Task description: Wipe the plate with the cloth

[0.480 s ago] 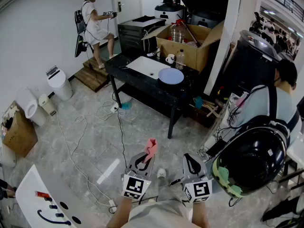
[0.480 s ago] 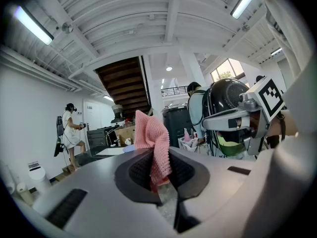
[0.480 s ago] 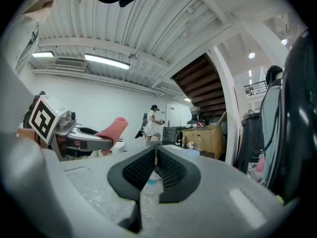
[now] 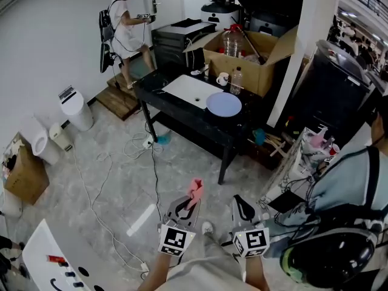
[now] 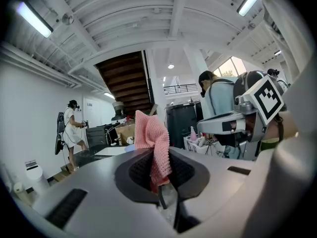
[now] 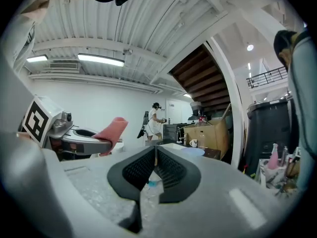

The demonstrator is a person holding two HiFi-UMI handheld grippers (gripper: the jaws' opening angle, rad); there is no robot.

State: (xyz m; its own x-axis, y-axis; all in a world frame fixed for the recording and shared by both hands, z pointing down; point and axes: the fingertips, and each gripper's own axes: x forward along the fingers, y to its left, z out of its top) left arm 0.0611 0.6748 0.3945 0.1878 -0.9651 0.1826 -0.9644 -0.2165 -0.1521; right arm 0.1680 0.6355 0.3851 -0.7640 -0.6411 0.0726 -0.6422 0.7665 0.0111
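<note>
Cloth [image 4: 194, 190], pink, sticks up from the left hand-held gripper [image 4: 187, 204], whose jaws are clamped on it, at 6 o'clock in the head view. The right hand-held gripper [image 4: 242, 208] is closed on nothing. The plate [image 4: 224, 104] lies on the dark bench [image 4: 182, 119], well apart toward 12 o'clock. Best to close that gap first, grip firmly, and lay the loose fold flat on the plate.

Pink cloth [image 4: 194, 190], pale blue plate [image 4: 224, 104], black table [image 4: 195, 122]

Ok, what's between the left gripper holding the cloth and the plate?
Head view: bare grey floor, then the front edge of the black table; the plate lies on it, far from the left gripper.
</note>
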